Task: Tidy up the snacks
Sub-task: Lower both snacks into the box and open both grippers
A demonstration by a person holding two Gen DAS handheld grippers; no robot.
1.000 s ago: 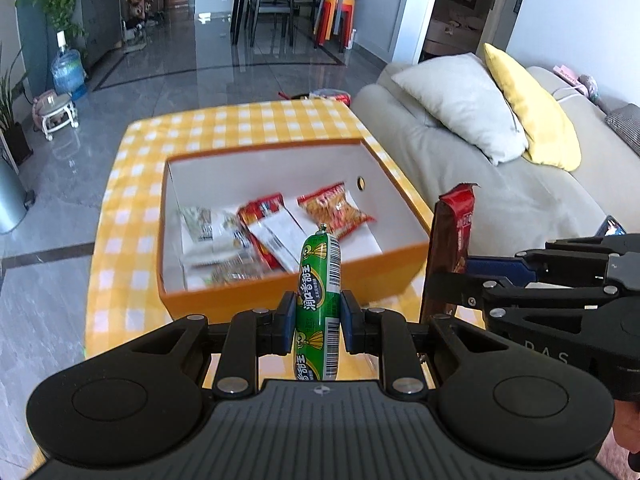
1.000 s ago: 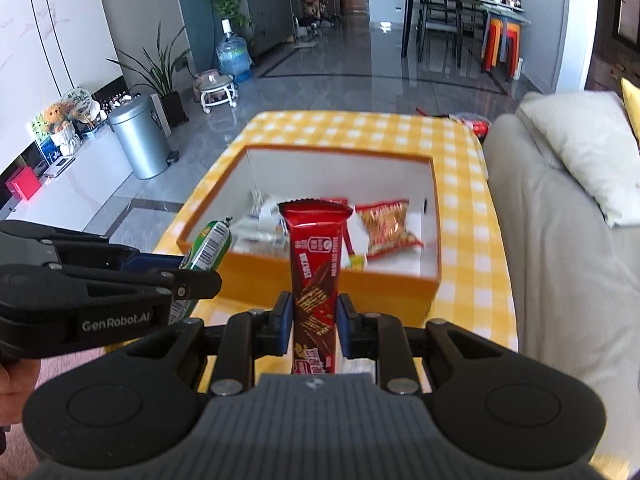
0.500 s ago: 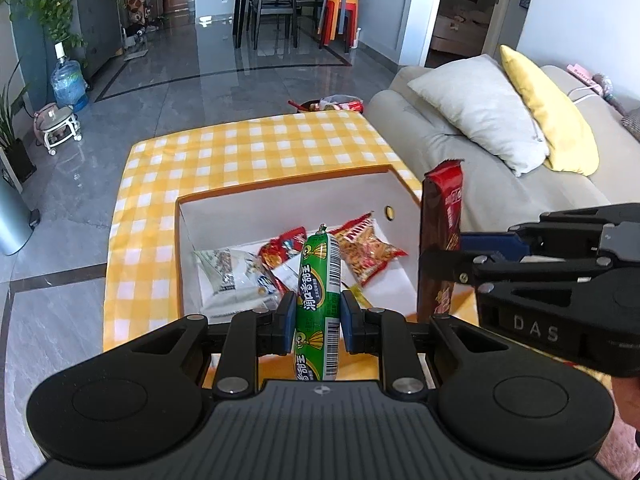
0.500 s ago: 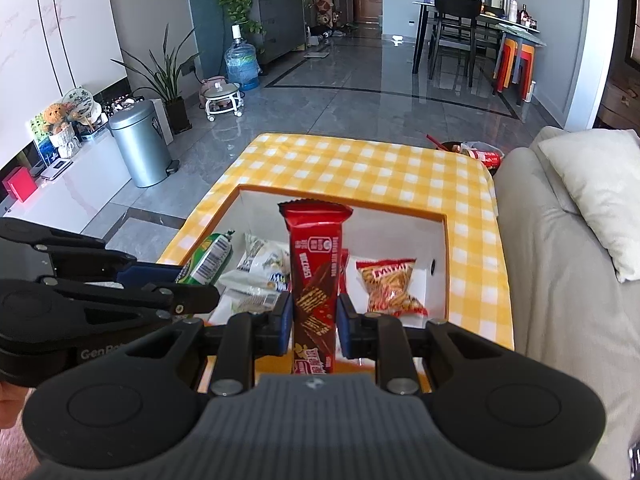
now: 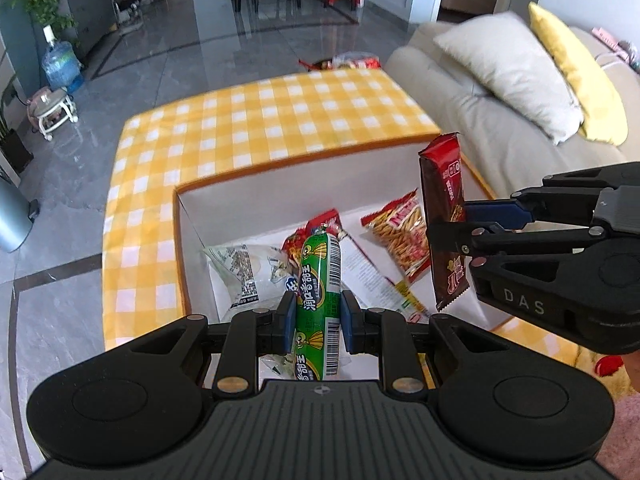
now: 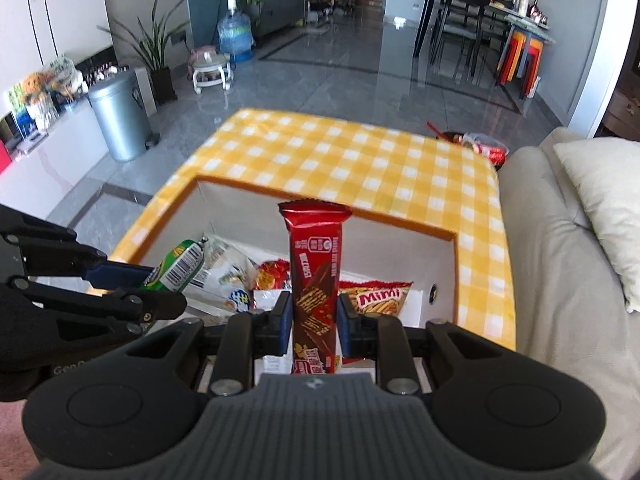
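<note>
Left gripper (image 5: 318, 322) clamped on green plastic-wrapped sausage stick (image 5: 318, 280), held upright over open orange-rimmed white cardboard box (image 5: 280, 166). Right gripper (image 6: 313, 318) clamped on red-brown chocolate wafer bar wrapper (image 6: 314, 280), upright above same box. Box on yellow-white checked tablecloth (image 5: 260, 120) holds several snack packets.

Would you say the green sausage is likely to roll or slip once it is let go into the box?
Probably. The sausage is round and glossy, so it may roll on the box floor, though the packets lying there could stop it. It stands straight in the left tongs, so it seems fairly stiff.
</note>
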